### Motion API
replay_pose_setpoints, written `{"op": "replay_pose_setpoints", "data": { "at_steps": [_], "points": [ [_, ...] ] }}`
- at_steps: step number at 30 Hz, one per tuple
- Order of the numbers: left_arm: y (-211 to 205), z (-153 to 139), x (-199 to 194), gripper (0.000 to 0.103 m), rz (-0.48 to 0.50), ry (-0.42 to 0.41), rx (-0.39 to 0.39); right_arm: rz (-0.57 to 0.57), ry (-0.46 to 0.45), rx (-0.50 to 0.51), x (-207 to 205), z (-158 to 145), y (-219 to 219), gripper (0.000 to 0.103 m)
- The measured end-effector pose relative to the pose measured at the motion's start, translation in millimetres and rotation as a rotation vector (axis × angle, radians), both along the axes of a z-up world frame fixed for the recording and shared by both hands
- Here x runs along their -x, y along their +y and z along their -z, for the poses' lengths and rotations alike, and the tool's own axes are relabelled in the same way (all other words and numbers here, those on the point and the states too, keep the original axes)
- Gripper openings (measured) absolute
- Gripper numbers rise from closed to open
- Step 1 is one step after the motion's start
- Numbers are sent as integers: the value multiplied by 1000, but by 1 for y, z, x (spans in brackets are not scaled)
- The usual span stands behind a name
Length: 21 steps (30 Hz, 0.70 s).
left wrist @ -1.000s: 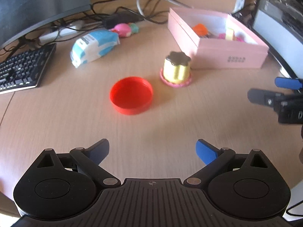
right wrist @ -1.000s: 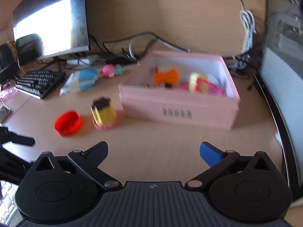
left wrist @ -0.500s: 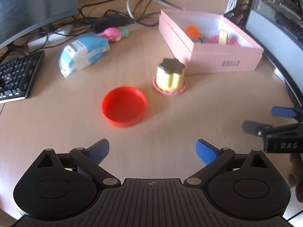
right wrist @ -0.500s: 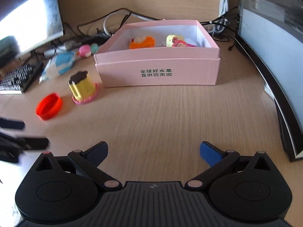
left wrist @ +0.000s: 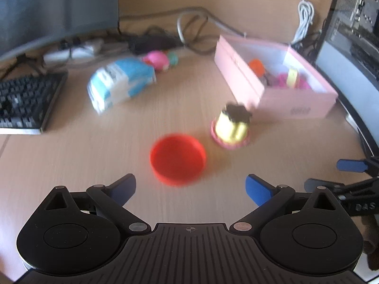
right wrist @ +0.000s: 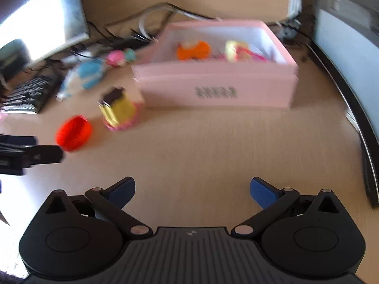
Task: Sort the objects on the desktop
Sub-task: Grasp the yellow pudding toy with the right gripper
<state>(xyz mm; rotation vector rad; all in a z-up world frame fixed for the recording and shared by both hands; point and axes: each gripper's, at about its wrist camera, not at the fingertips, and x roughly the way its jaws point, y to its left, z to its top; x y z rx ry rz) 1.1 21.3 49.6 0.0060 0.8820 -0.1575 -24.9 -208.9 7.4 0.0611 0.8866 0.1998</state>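
bare desk (right wrist: 213, 146) ahead, pink box (right wrist: 218, 87) beyond

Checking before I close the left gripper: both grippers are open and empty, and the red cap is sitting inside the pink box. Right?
Not quite. The red cap lies on the desk, outside the pink box, as the left wrist view shows. The left gripper and right gripper are indeed open and empty.

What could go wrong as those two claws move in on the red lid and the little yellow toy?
Both views are motion-blurred, so aim may be off. The red lid is low and flat; the open left gripper might push it along the desk instead of gripping it. The yellow toy stands close beside the lid and near the pink box, so a wide approach could tip it. The right gripper could cross the left's path.
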Motion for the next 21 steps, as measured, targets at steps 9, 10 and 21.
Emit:
{"op": "replay_pose_setpoints", "data": {
  "at_steps": [9, 10, 21],
  "points": [
    [13, -5, 6, 102, -179, -79, -38, -140, -303, 258, -16, -14, 41, 103],
    [15, -7, 11, 102, -196, -95, -44, -161, -308, 247, -17, -14, 42, 103],
    [45, -24, 42, 102, -365, -147, -85, -340, -231, 180, -55, 5, 83, 68]
  ]
}}
